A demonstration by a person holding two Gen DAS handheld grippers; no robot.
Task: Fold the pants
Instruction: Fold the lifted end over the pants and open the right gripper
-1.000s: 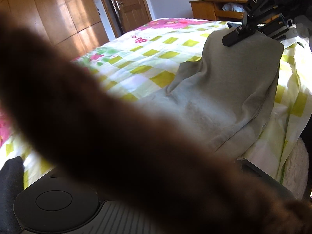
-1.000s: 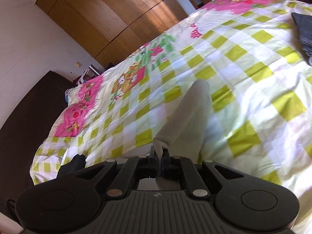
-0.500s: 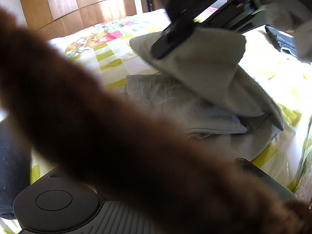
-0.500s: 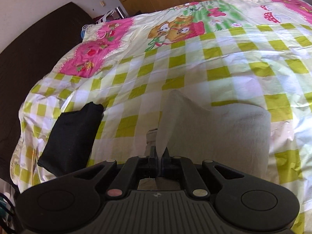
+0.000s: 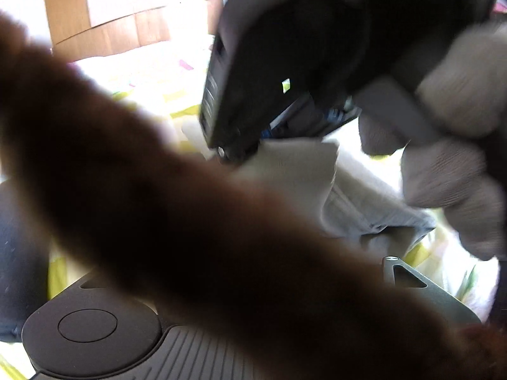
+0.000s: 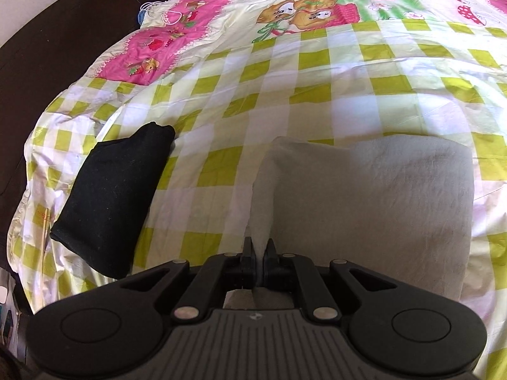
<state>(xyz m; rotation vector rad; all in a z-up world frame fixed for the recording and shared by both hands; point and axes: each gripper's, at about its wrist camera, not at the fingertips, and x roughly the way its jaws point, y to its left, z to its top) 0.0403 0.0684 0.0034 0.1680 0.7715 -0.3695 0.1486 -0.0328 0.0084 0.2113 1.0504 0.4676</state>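
**Bed and room.** A bed cover [image 6: 317, 95] checked in green and white, with pink cartoon panels along its far edge, filled the right wrist view. A dark headboard [image 6: 47, 47] ran along the left, and white cables [image 6: 164, 9] lay at the cover's far left corner. Wooden wardrobe panels [image 5: 111, 15] showed in the left wrist view, partly washed out by glare.

**Pants.** The grey pants [image 6: 380, 196] lay folded on the cover near its front edge, directly ahead of the right gripper [image 6: 260, 250]. A folded black garment [image 6: 111, 196] lay on the cover to their left, apart from them.

**Right gripper.** Its jaws stood narrowly apart and had just been opening. 1 upright fold of the pants' left edge sat between the pads, and both pads touched it. In the left wrist view this gripper came in from above onto a raised corner of the pants, carried by a grey-gloved hand [image 5: 450, 145].

**Left gripper** [image 5: 247, 262]. A brown blurred band [image 5: 158, 205] crossed the lens from upper left to lower right and hid the space between the fingers. Only 1 finger [image 5: 408, 272] showed, so how far the jaws stood apart, and whether they held anything, could not be told.
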